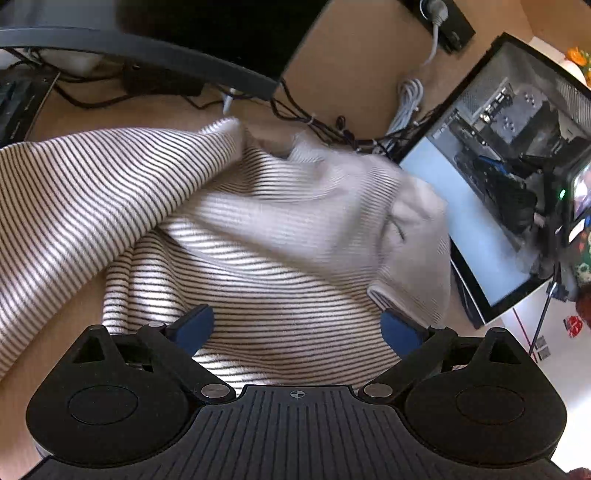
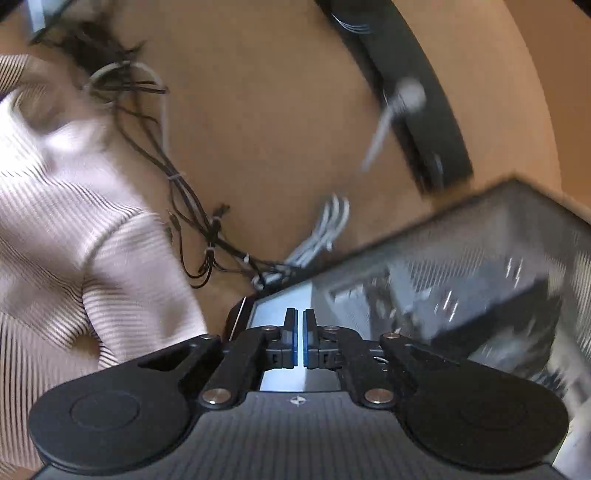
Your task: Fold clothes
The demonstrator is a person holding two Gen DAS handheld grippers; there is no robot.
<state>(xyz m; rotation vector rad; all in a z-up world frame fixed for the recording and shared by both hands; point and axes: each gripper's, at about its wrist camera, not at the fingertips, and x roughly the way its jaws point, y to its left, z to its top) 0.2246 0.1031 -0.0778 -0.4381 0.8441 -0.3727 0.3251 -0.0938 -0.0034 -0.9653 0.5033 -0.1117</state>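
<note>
A white garment with thin dark stripes [image 1: 229, 229] lies rumpled on the wooden desk [image 1: 351, 74], one part folded over another. My left gripper [image 1: 297, 326] hovers over its near edge, open wide, blue pads on either side of the cloth with nothing pinched. A ribbed cuff or hem [image 1: 410, 291] lies by the right pad. In the right wrist view the same garment [image 2: 74, 240] fills the left side. My right gripper [image 2: 300, 338] is off to its right, over the computer case, its fingers nearly together with only a thin gap and nothing between them.
An open computer case [image 1: 509, 155] with a glass side stands at the right of the desk. Black cables [image 2: 192, 206] and a white coiled cable [image 2: 321, 232] lie behind the garment. A dark monitor base [image 1: 147, 48] and a power strip [image 1: 443, 26] sit at the back.
</note>
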